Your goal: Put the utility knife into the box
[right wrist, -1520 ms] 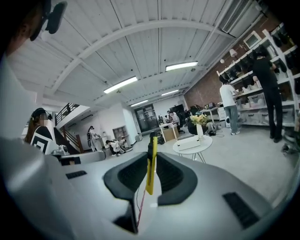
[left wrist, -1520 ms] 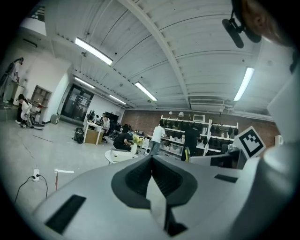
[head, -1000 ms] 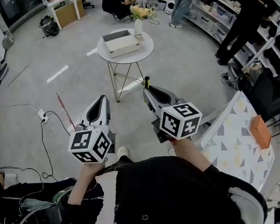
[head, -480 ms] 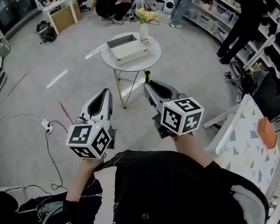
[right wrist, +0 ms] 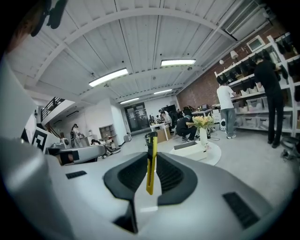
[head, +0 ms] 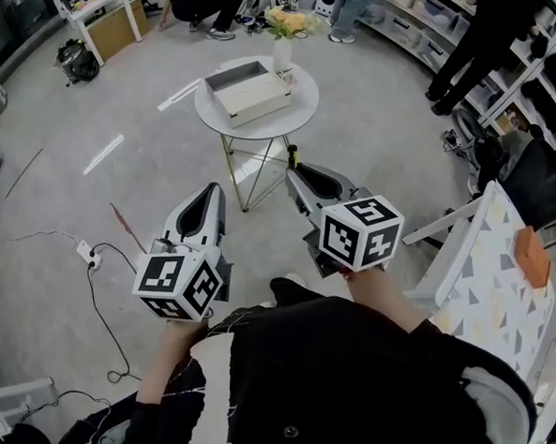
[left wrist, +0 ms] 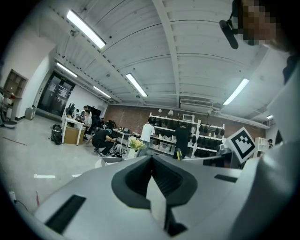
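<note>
A yellow utility knife (right wrist: 150, 161) with a black tip stands upright between the jaws of my right gripper (right wrist: 150, 164), which is shut on it. In the head view the knife (head: 292, 158) pokes out past the right gripper (head: 297, 173). My left gripper (head: 211, 194) is shut with nothing in it; its jaws meet in the left gripper view (left wrist: 151, 161). The open white box (head: 246, 90) sits on a round white table (head: 299, 107) ahead of both grippers. The box (right wrist: 190, 150) also shows in the right gripper view, to the right of the knife.
A white vase with yellow flowers (head: 284, 40) stands on the table beside the box. A patterned board (head: 484, 284) leans at the right. Cables and a power strip (head: 90, 258) lie on the floor at left. People stand and crouch near shelves (head: 493, 53) at the back.
The table and box have come slightly nearer and shifted in the head view as I step forward. Both grippers keep their pose, the knife still held.
</note>
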The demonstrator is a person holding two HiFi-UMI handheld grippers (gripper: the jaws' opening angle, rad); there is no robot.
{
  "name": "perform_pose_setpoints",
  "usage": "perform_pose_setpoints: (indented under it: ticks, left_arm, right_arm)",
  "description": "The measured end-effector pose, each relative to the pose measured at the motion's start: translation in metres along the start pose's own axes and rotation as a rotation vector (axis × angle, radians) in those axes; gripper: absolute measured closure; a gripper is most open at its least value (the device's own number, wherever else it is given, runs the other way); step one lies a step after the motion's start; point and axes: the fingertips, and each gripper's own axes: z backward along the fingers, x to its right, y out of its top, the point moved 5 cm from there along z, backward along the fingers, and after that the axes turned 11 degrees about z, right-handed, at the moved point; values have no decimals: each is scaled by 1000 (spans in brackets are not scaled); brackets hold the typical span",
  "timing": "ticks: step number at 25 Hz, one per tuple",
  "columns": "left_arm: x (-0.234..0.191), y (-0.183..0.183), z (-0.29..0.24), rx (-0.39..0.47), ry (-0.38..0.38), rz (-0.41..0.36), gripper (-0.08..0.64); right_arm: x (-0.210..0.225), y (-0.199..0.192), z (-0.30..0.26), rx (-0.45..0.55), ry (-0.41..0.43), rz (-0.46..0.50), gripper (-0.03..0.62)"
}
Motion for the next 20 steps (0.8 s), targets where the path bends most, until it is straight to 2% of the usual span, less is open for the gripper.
perform_pose_setpoints:
  ticks: [7,14,18,20]
  left_arm:
    - [-14,0,-33,-5,6,10,549]
    - [-31,24,-91,47,9,8,549]
    - [-44,36,-130,75,5,49,549]
    - [-51,44,-148,89,18,44,549]
  right_arm:
    - [27,2,-27,-5,4,-8,528]
    - [70,22,-82,-3,40,17,528]
    - [99,37,-117,3,68,25,528]
    - [114,45,-133,9,81,28,528]
